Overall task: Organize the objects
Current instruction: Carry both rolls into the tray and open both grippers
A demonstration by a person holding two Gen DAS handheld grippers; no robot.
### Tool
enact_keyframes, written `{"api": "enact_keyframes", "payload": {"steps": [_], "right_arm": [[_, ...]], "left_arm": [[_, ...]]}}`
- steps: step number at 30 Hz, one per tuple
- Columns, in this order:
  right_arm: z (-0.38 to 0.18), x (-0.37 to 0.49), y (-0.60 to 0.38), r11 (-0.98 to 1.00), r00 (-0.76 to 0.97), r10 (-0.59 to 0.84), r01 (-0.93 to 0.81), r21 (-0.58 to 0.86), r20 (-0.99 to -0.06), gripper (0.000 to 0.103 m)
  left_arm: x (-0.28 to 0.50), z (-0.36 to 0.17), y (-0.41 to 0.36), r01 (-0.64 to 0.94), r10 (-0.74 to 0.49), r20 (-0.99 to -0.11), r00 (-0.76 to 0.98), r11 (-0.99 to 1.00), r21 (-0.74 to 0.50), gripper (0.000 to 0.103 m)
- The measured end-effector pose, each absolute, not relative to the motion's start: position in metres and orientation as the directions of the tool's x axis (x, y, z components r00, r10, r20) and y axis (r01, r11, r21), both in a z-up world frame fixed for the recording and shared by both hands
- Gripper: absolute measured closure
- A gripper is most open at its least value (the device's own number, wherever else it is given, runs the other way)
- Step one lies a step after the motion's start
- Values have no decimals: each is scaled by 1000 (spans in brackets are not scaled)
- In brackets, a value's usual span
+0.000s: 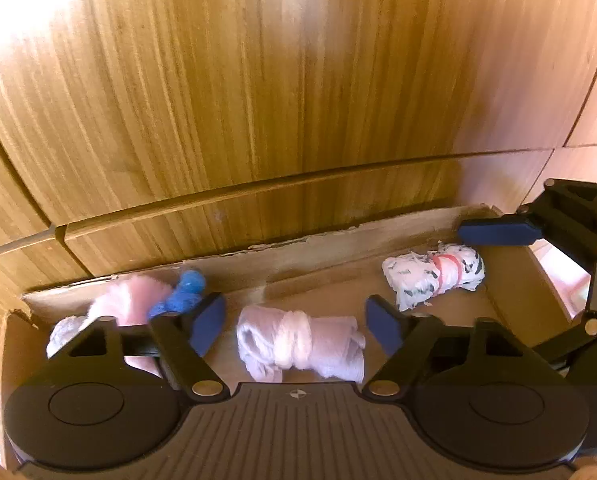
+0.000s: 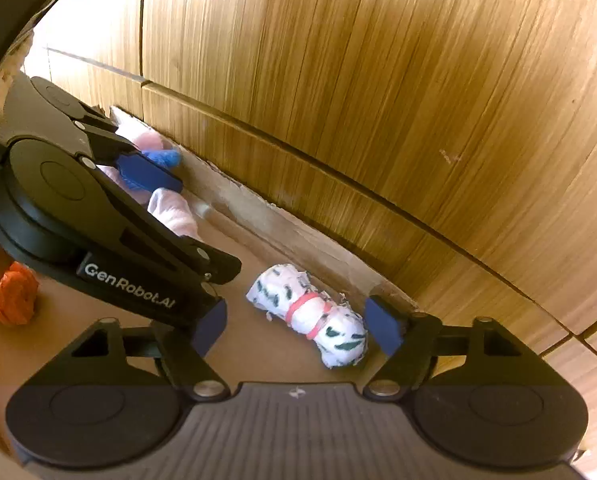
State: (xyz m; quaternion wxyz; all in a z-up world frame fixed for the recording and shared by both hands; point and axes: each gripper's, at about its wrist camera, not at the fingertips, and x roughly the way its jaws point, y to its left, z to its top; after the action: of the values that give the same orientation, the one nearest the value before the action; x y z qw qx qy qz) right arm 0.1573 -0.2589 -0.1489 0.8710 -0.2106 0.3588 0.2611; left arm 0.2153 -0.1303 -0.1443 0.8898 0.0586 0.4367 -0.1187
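Wood-grain cabinet panels (image 1: 258, 80) rise behind a shallow cardboard box (image 1: 338, 236) whose torn back edge leans against them. Inside it, the left claw (image 1: 296, 322) stands wide open around a pale pink cloth roll (image 1: 298, 344) lying between its blue pads without being pinched, with a pink and blue bundle (image 1: 154, 296) just beside it at the box's left end. Further right, the right claw (image 2: 296, 326) is likewise open, its jaws set either side of a white patterned roll (image 2: 314, 316) bound with a red band, and an orange bundle (image 2: 12, 298) lies well apart at the left.
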Motion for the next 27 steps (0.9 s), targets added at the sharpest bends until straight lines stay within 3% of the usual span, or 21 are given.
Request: {"api": "enact_keyframes", "payload": {"steps": [27], "right_arm": [[-127, 150, -257, 801, 628, 293, -573, -173, -721, 23]], "left_arm": [[156, -124, -148, 239, -177, -766, 618, 971, -31, 12]]}}
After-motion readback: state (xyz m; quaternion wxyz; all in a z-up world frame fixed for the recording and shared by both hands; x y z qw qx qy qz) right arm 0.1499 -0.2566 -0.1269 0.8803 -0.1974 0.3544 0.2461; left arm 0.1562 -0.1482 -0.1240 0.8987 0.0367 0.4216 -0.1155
